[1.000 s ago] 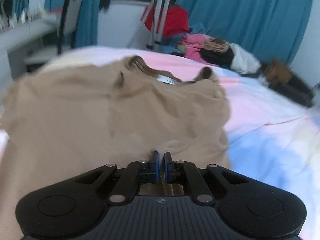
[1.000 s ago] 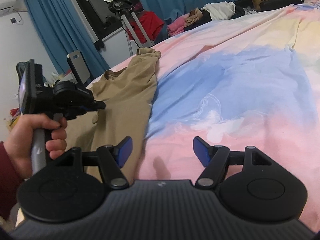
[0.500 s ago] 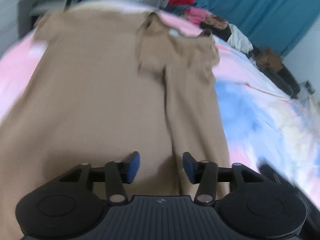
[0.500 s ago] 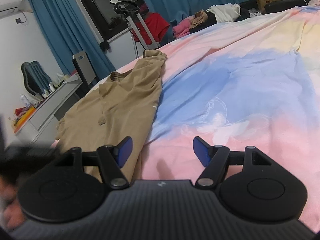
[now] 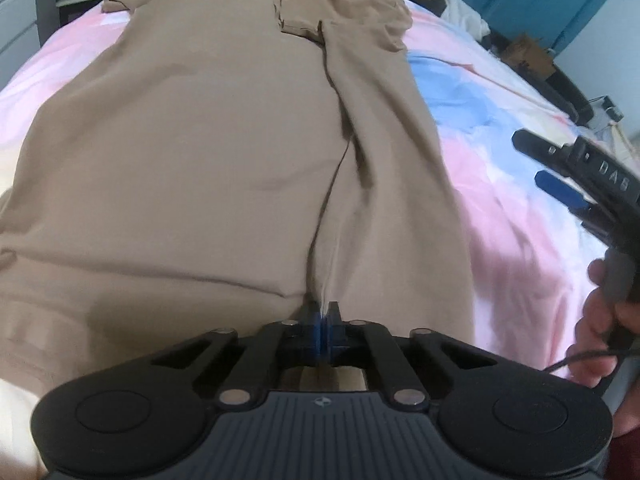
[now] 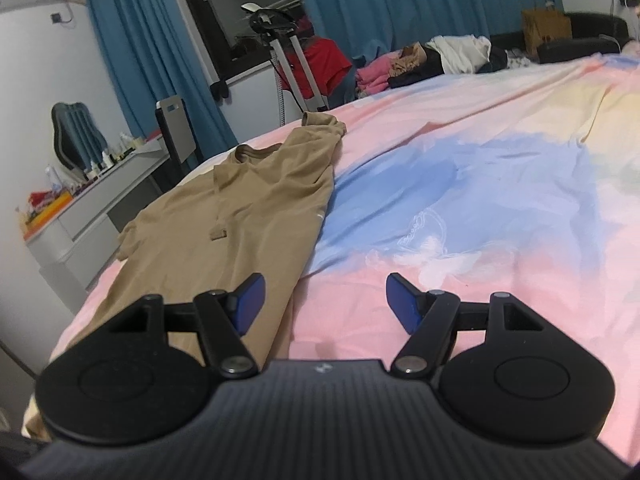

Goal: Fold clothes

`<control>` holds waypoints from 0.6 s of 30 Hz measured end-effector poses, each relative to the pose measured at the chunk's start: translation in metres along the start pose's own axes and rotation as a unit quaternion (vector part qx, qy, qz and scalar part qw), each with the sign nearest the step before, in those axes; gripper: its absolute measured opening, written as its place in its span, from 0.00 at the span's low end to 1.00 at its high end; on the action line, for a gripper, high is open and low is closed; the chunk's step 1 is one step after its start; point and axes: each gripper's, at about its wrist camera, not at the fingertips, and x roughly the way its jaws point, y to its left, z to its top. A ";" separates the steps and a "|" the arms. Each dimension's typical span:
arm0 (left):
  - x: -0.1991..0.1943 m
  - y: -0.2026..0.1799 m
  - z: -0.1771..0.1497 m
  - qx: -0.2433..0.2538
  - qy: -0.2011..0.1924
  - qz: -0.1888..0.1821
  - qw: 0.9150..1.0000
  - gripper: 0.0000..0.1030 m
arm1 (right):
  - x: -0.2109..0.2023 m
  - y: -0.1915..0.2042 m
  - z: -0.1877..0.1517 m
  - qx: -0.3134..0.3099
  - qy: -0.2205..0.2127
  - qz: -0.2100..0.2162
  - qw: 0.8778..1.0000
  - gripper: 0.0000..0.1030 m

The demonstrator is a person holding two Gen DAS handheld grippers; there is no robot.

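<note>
A tan T-shirt [image 5: 200, 152] lies flat on the bed, its right side folded in as a long panel [image 5: 384, 184]. My left gripper [image 5: 323, 320] is shut on the shirt's near hem at the fold edge. My right gripper [image 6: 322, 300] is open and empty, low over the pink bedsheet just right of the shirt [image 6: 240, 216]. It also shows at the right edge of the left wrist view [image 5: 580, 188], held in a hand.
The bed has a pink, blue and yellow sheet [image 6: 480, 184]. A pile of clothes [image 6: 432, 60] lies at its far end. A grey desk [image 6: 100, 196] with small items and a chair stands left of the bed. Blue curtains hang behind.
My left gripper opened, moved back to the near hem and shut on the shirt there. The shirt now lies flatter with its right side folded in. My right gripper barely moved.
</note>
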 end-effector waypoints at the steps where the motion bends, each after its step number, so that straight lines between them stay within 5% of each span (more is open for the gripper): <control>1: -0.006 -0.001 -0.003 0.006 -0.004 0.000 1.000 0.02 | -0.004 0.003 -0.001 -0.006 -0.001 -0.001 1.000 0.68; 5: -0.011 -0.008 -0.018 0.041 0.001 0.045 0.998 0.02 | -0.020 0.016 0.000 -0.022 -0.013 0.005 1.000 0.68; 10: -0.022 -0.023 -0.024 0.083 -0.047 0.043 0.994 0.06 | -0.032 0.037 -0.001 -0.061 -0.035 0.023 0.997 0.68; 12: -0.034 -0.024 -0.024 0.086 -0.072 0.036 0.993 0.26 | -0.037 0.043 -0.001 -0.067 -0.038 0.037 0.996 0.68; 18: -0.077 -0.014 -0.004 0.076 -0.165 0.052 0.982 0.62 | -0.047 0.069 0.015 -0.074 -0.053 0.091 0.992 0.68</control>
